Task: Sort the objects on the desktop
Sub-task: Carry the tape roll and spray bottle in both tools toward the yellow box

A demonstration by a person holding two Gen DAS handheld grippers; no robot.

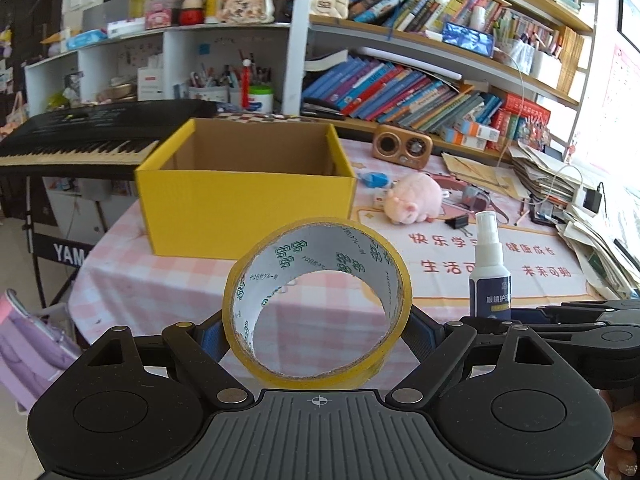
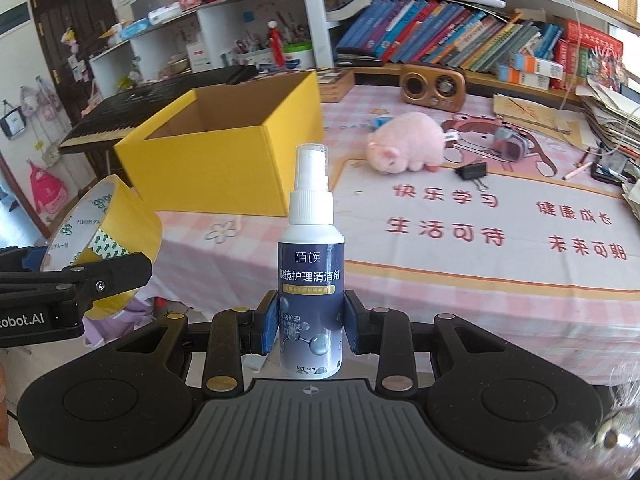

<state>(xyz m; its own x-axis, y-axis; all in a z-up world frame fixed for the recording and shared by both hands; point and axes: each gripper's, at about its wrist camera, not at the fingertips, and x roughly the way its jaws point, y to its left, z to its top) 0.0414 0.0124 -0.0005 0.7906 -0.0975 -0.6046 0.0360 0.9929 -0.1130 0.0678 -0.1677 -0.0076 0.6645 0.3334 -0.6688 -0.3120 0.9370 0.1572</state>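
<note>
The left hand-held gripper (image 1: 318,334) holds a yellow tape roll (image 1: 318,300) at lower centre, its pads mostly hidden behind the roll. The right hand-held gripper (image 2: 311,322) clamps a spray bottle (image 2: 311,280) upright. The yellow box (image 1: 244,188) stands on the counter (image 1: 160,280), its floor hidden.

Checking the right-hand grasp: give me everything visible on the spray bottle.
The spray bottle is small, white plastic, with a white pump nozzle under a clear cap and a dark blue label printed in Chinese with bubble graphics. It stands upright, off the table, clamped low on its body between the blue pads of the right gripper. Nothing else touches it. The yellow box sits open beyond it.
</note>
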